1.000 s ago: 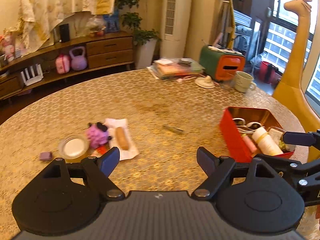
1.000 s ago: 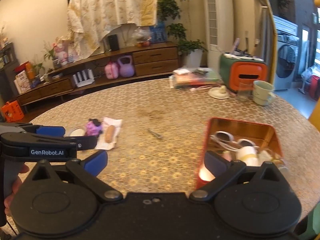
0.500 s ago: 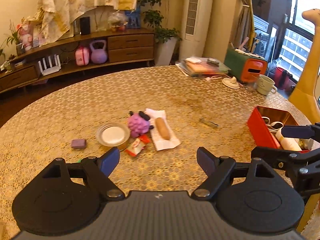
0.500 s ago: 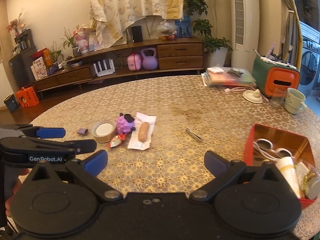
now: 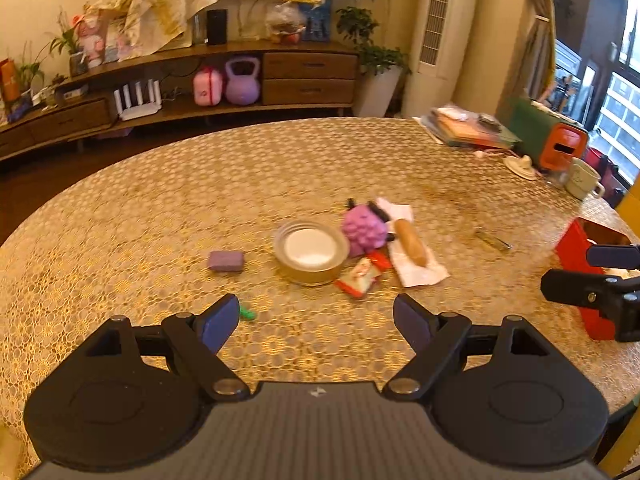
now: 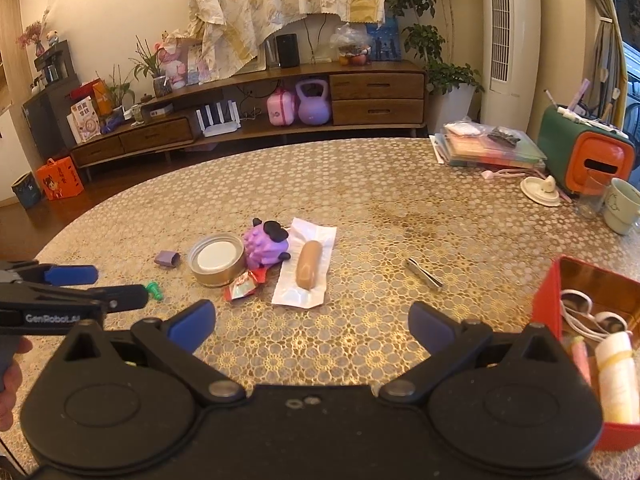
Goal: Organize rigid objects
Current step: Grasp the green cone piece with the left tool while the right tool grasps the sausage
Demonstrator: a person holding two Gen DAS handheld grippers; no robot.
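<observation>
Both views have swung left since a second ago; red tin (image 6: 592, 280) now at right edge, clutter centred. Round table (image 6: 380, 184), gold lace cloth. Left gripper (image 5: 316, 316) and right gripper (image 6: 310, 326) both spread wide, empty. Mid-table: sausage (image 6: 309, 264) on white wrapper, round tin (image 6: 216, 260), purple toy (image 6: 267, 247), purple block (image 5: 226, 261), green piece (image 5: 247, 313).

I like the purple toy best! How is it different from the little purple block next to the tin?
The purple toy is round, bumpy and bright pinkish-purple with black parts; the purple block is flat-sided, plain and duller. The toy is clearly bigger than the block. The toy sits right against the round tin on its right, while the block lies apart on its left. Both rest on the table, and neither claw holds them.
</observation>
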